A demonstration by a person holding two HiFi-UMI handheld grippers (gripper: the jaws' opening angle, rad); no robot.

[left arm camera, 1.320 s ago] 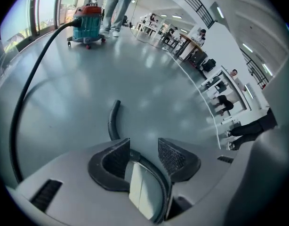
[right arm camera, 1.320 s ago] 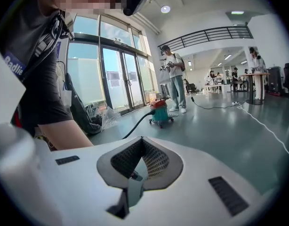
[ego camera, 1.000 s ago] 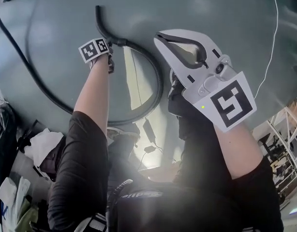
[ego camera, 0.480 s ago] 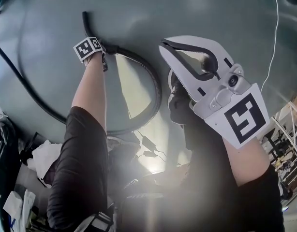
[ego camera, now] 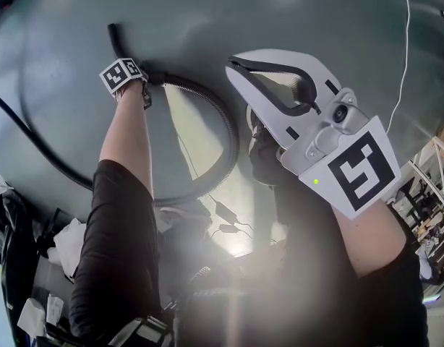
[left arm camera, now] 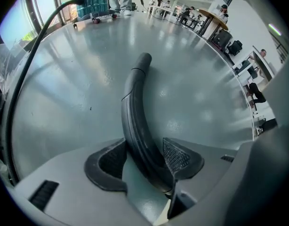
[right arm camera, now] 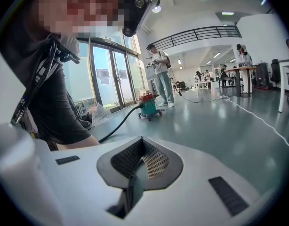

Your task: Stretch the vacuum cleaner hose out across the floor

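The black vacuum hose (ego camera: 229,129) lies in a wide loop on the grey floor. Its rigid curved end (ego camera: 115,38) points away from me. My left gripper (ego camera: 139,78) is low at that end. In the left gripper view the curved end (left arm camera: 135,93) runs between the jaws of the left gripper (left arm camera: 144,154), which are opening. It rests by the right pad (left arm camera: 180,157), with a little slack on the left. My right gripper (ego camera: 233,65) is raised above the loop, shut and empty (right arm camera: 142,159). The green and red vacuum cleaner (right arm camera: 148,106) stands far off.
A thin white cable (ego camera: 406,56) runs along the floor on the right. A black adapter with its cord (ego camera: 222,212) lies near my feet. Bags and clutter (ego camera: 63,230) sit at the lower left. People (right arm camera: 159,74) and tables (right arm camera: 241,69) stand further back.
My left gripper has moved up and to the left along the floor, taking the hose end with it and widening the loop. The right gripper has stayed raised.
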